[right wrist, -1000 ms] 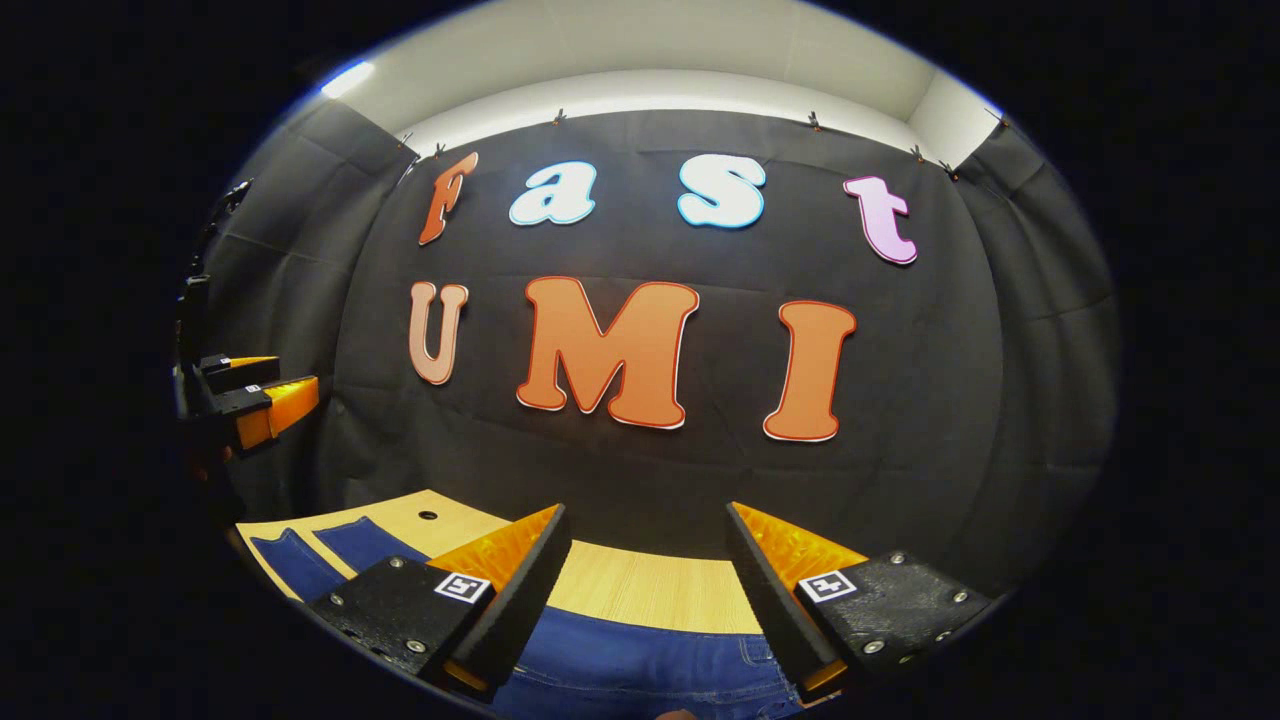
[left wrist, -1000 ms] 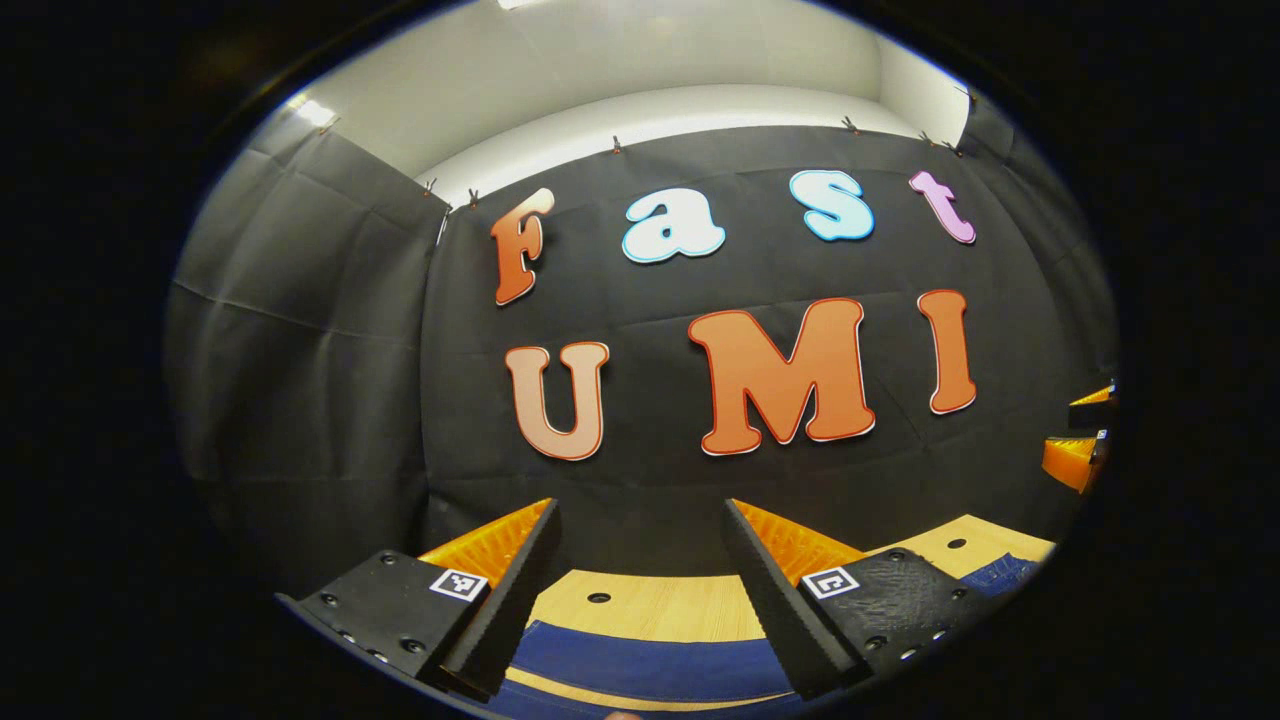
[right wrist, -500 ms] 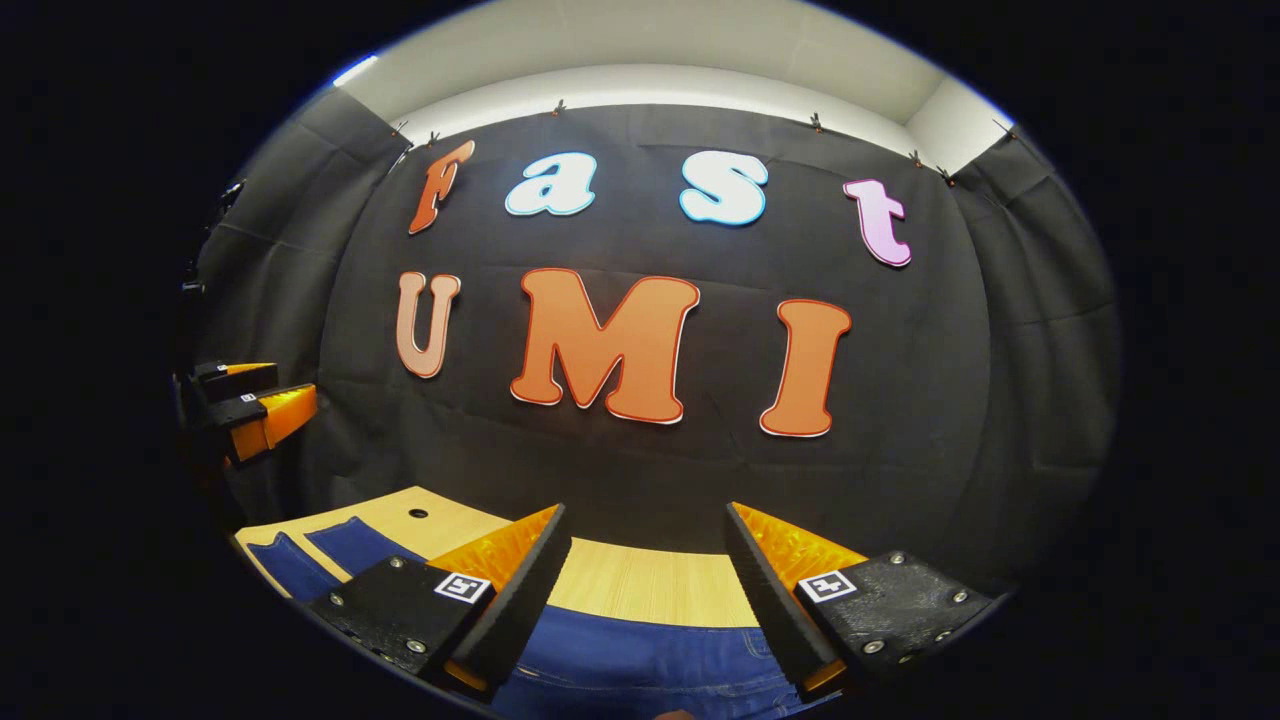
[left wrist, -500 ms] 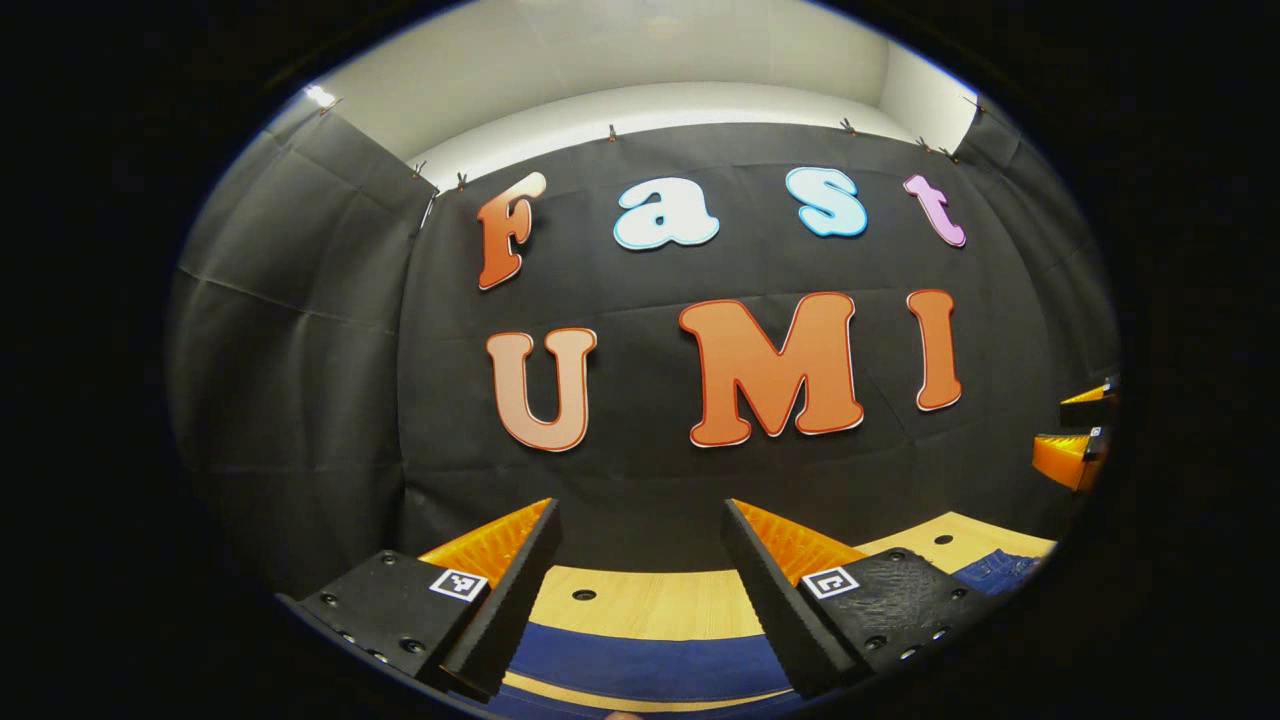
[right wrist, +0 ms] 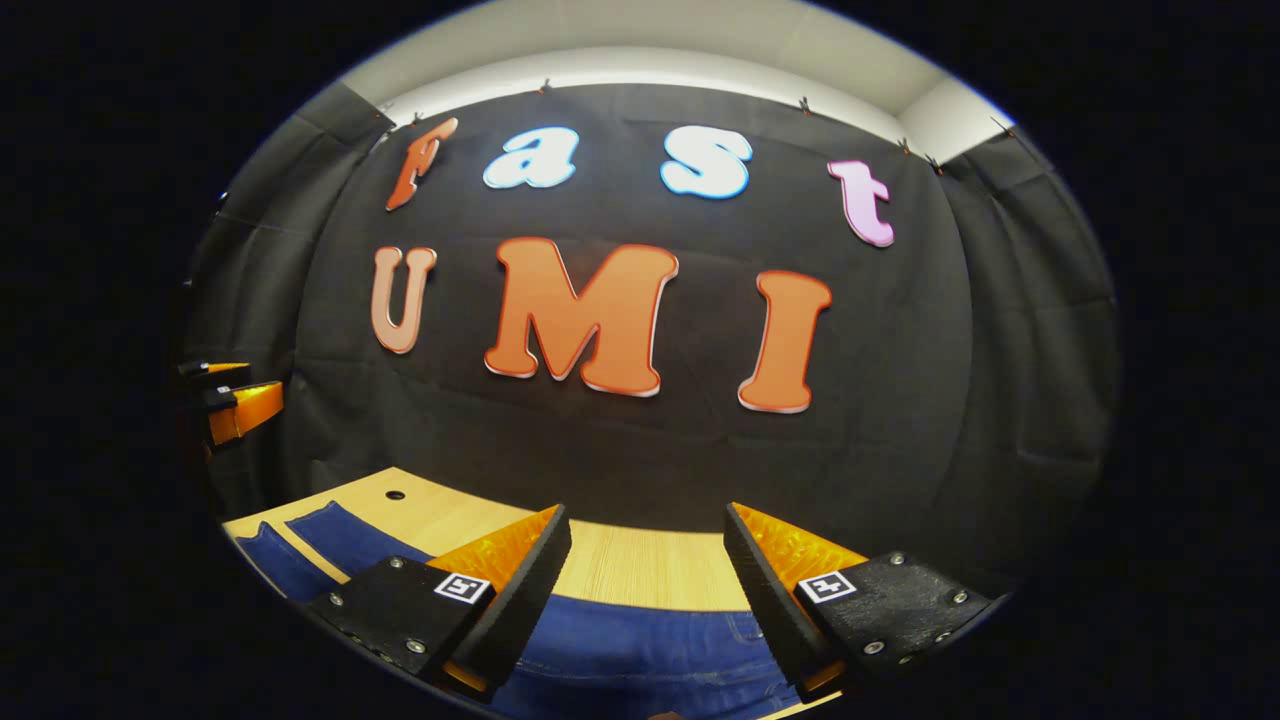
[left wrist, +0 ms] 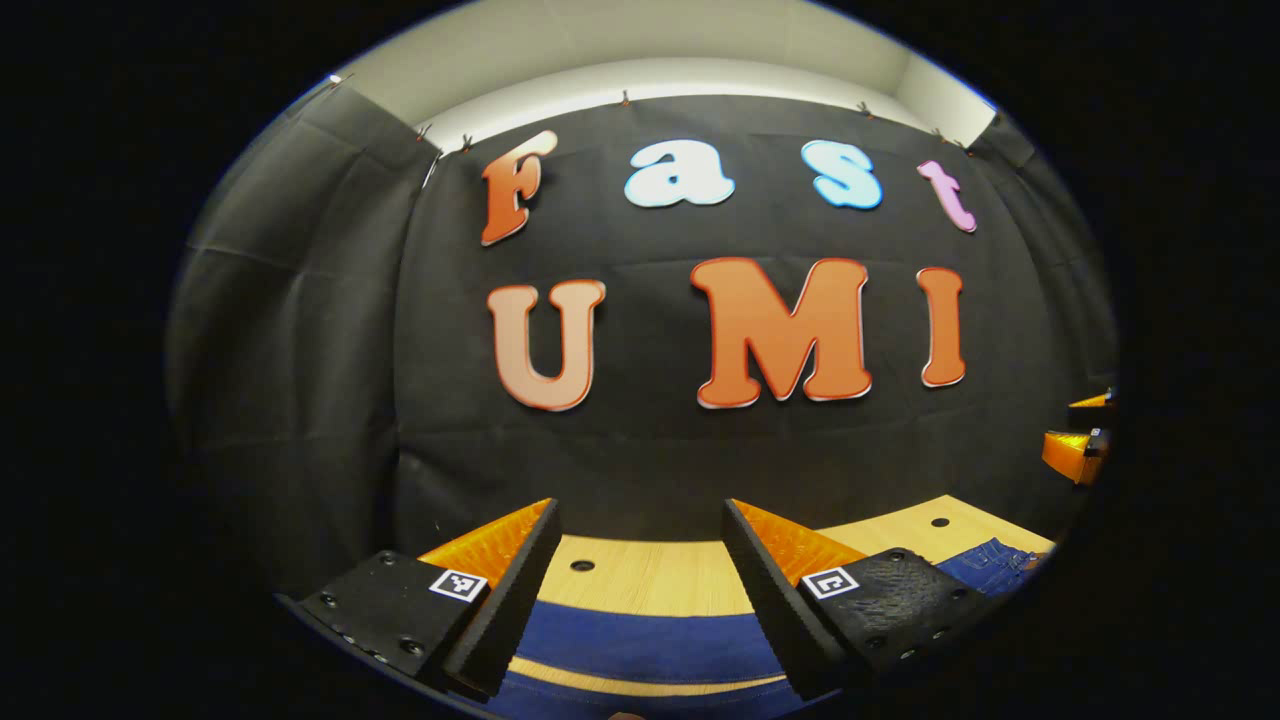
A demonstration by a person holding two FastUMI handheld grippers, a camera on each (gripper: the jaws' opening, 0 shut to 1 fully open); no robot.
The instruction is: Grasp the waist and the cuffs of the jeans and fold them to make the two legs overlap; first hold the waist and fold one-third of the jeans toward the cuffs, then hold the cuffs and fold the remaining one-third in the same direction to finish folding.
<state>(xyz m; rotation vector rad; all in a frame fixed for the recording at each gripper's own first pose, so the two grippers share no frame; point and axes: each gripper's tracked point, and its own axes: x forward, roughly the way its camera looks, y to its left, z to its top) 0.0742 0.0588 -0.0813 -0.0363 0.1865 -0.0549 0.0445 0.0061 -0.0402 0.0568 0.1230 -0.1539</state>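
Note:
Blue jeans lie flat on a light wooden table. In the left gripper view, a jeans leg (left wrist: 640,640) crosses under my open left gripper (left wrist: 640,530), and the waist end (left wrist: 990,565) shows at the right. In the right gripper view, the waist part (right wrist: 640,660) lies below my open right gripper (right wrist: 645,535), while the two legs (right wrist: 330,535) run off to the left. Both grippers hover above the cloth with nothing between their fingers. The right gripper (left wrist: 1080,440) appears far right in the left gripper view; the left gripper (right wrist: 235,400) appears far left in the right gripper view.
The wooden table (left wrist: 660,575) has small round holes (left wrist: 582,566) and ends at the black cloth wall behind it. Bare wood (right wrist: 640,565) runs between the jeans and the wall.
Both grippers have tipped down a little; the wall has slid upward in both views and more table and jeans show. Both stay open.

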